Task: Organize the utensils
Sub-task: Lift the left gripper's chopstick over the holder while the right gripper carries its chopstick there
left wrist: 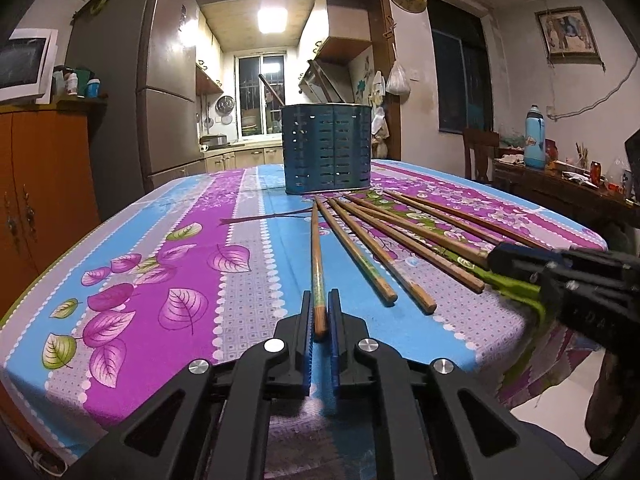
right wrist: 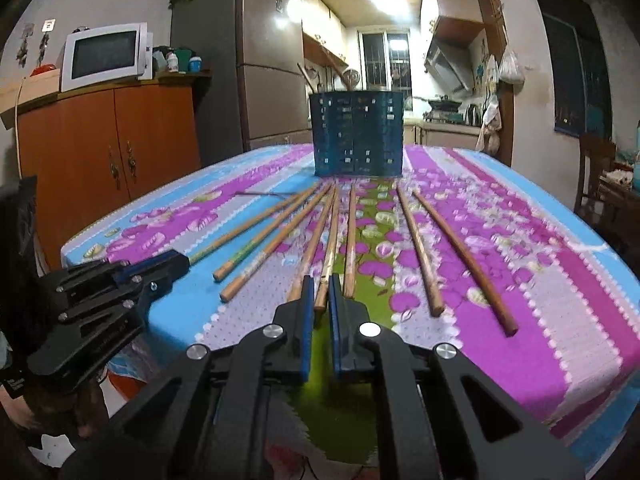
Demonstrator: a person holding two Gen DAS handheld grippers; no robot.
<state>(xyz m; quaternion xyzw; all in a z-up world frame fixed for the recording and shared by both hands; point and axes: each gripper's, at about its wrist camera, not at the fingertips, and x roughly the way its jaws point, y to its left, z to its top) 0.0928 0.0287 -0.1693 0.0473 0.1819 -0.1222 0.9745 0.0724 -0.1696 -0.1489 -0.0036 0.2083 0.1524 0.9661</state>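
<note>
One chopstick is pinched by the left gripper, another by the right gripper; lifting into the far holder is called for.

Landmark: grey fridge, tall, against the left wall.
Left of fridge: orange cabinet bearing a white microwave.
Right of fridge: doorway to a kitchen with a bright ceiling light and a barred window.
Further right: dark window, framed picture, cluttered side table.
</note>
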